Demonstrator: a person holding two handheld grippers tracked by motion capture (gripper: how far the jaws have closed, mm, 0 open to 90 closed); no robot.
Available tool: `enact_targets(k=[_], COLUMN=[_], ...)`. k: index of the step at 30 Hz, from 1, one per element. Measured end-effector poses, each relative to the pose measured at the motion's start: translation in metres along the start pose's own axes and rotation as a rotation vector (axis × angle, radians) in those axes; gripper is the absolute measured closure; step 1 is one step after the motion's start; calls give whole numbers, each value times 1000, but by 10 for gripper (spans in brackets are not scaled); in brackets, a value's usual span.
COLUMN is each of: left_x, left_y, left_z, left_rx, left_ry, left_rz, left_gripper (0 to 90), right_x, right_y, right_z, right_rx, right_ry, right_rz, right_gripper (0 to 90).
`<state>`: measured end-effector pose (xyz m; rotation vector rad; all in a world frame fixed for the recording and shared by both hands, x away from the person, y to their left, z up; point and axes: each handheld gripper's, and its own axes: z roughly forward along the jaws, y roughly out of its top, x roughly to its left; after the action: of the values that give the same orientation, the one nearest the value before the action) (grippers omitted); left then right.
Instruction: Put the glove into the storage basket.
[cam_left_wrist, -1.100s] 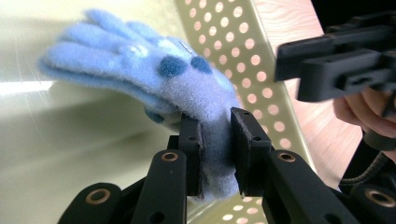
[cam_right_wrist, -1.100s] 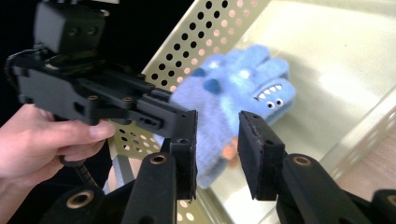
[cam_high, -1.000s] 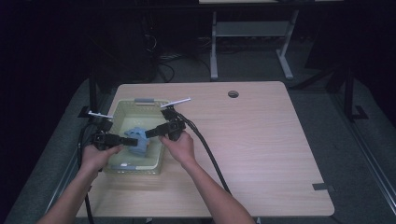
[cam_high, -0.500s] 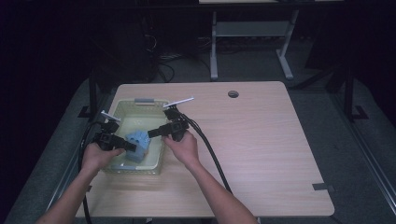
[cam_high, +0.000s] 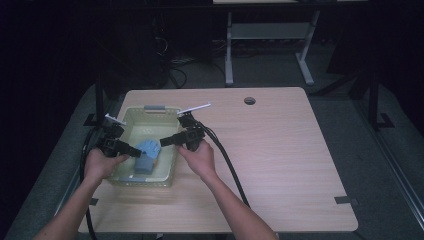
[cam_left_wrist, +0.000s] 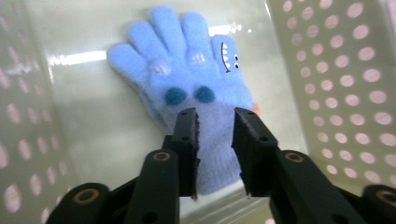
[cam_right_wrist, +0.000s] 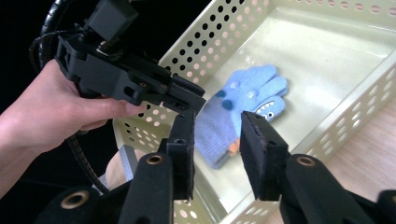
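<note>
On the floor of a perforated yellow basket (cam_high: 131, 118) lies a blue monster glove (cam_left_wrist: 191, 88) — its cuff between the parted jaws of the left gripper (cam_left_wrist: 215, 140), while the right gripper (cam_right_wrist: 218, 140), jaws apart and empty, hovers just beside it.

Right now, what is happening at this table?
A person sits at a wooden table with a two-jaw gripper in each hand, both reaching over a pale perforated basket. A light blue glove with a monster face lies flat on the basket floor. The left gripper has its jaws apart on either side of the glove's cuff, not closed on it. The right gripper hovers above the basket, open and holding nothing.
</note>
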<state>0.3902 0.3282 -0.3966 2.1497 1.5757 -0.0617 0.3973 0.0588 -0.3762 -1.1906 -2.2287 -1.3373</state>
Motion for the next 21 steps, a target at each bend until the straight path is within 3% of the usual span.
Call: enact_targets(k=[7,10,12,16,18,19,21], left_x=[-4,-5,-6,-4,-3,-2,-5], left_y=[4,5,5,4,3,3,2], left_z=[19,23,22,12,9,4,-1], left_rx=[106,126,111,44,36,6,-38], left_ry=[57,55,46,5,-1,-22,-57], left_rz=[11,20,22,-15,-5,3,-21], left_gripper=[715,707,699,675,643,631,607], right_x=[0,0,0,-1,-2,-4,-5], right_y=[-1,-1,-1,-1,-2,-2,-3], right_z=[-6,-8,-9,-13,-14,-17,-20], right_rx=[-7,-13,-9,-20,-26,-24,-34], right_ry=[4,6,4,4,7,1,0], right_rz=[0,10,4,3,2,10,13], right_gripper=[651,652,652,647,646,635,624])
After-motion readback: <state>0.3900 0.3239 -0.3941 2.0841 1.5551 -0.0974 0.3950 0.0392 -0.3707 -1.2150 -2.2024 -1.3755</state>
